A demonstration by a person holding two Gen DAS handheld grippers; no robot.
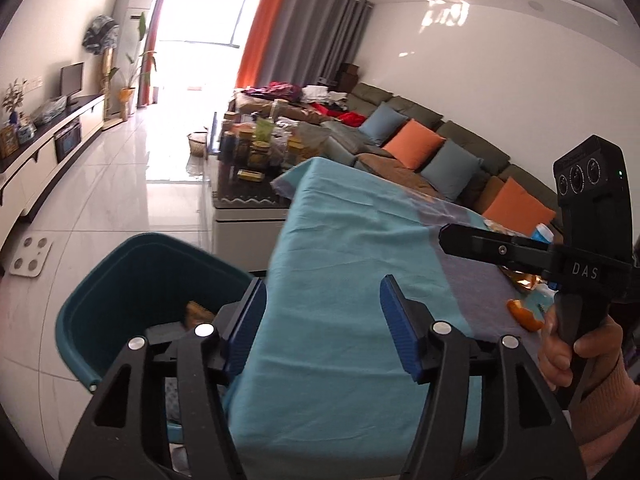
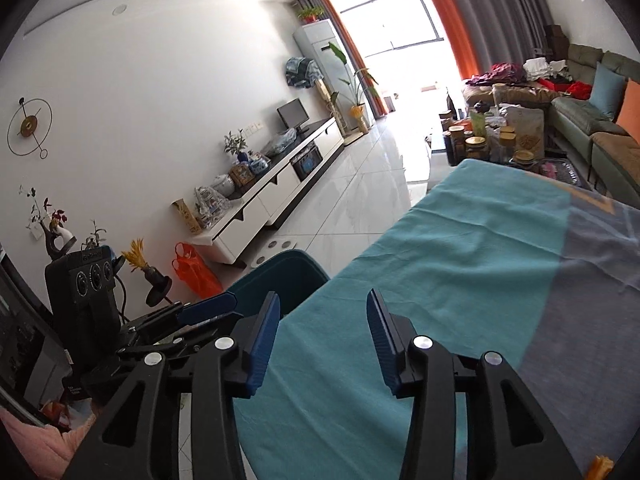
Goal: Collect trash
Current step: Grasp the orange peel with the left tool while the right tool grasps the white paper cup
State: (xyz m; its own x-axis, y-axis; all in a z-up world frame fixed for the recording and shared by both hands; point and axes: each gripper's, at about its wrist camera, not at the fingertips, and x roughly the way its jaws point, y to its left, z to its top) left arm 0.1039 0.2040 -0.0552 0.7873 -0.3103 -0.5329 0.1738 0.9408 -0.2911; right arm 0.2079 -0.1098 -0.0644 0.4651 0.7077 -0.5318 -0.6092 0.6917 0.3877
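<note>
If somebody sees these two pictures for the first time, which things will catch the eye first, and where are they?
The turquoise cloth fills the middle of both views, spread over a table. Beside its left edge, on the floor, stands a dark teal bin with some trash inside. The left gripper and right gripper both hang over the cloth with open, empty jaws, and orange peel lies on the cloth's right side in the left wrist view.

Teal bin (image 1: 120,280) stands upright on floor beside cloth-covered table (image 1: 340,260), scrap inside; orange peel (image 1: 526,314) lies on table.
</note>
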